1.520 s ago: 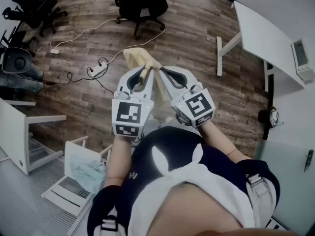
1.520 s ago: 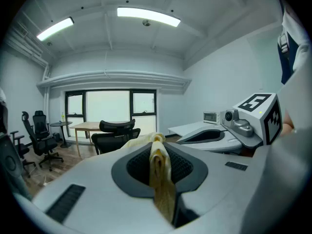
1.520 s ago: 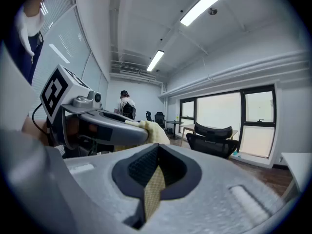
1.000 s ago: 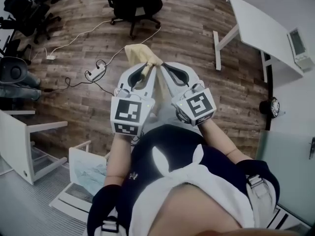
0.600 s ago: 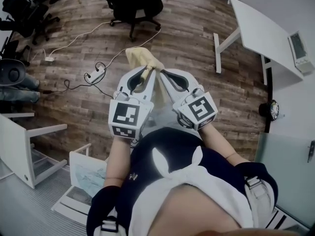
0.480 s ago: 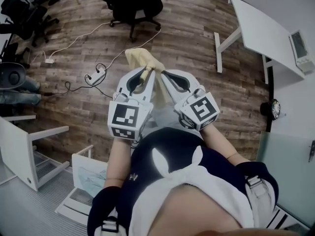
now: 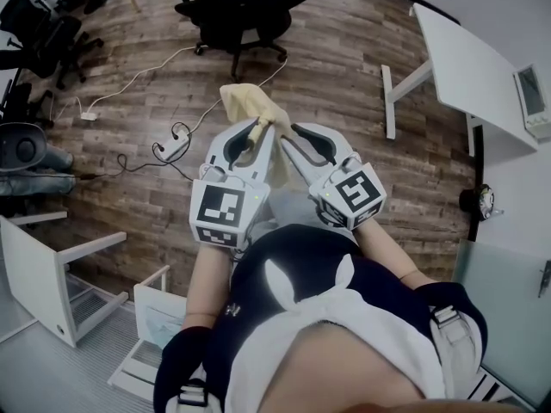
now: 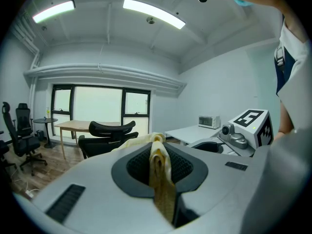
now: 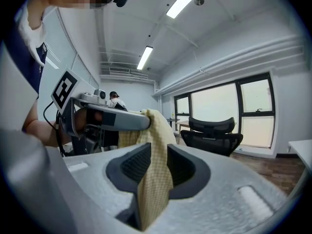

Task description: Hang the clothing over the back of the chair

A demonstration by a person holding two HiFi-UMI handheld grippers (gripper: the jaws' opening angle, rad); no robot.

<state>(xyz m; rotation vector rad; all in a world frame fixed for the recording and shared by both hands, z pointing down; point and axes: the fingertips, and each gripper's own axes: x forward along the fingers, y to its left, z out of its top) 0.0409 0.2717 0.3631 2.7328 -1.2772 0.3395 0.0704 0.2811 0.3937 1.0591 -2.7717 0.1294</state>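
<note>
A pale yellow garment point(image 7: 248, 101) hangs bunched between both grippers, held out in front of the person over the wood floor. My left gripper point(image 7: 258, 131) is shut on one fold of the garment point(image 8: 159, 162). My right gripper point(image 7: 283, 132) is close beside it. Its jaws are opening, and the garment point(image 9: 154, 179) still fills the gap between its pads. A black office chair point(image 7: 245, 3) stands ahead at the top of the head view. The chair point(image 8: 110, 130) faces both gripper views, and in the right gripper view the chair point(image 9: 212, 130) stands before the window.
A white desk point(image 7: 465, 63) stands at the right. A power strip with cables point(image 7: 174, 129) lies on the floor to the left. White frames point(image 7: 60, 274) stand at the lower left. More black chairs point(image 7: 43, 15) are at the upper left. A wooden table point(image 8: 78, 126) stands by the window.
Both grippers with the garment have moved forward together toward the black chair, which now shows more fully at the top of the head view. The garment stays between both pairs of jaws.
</note>
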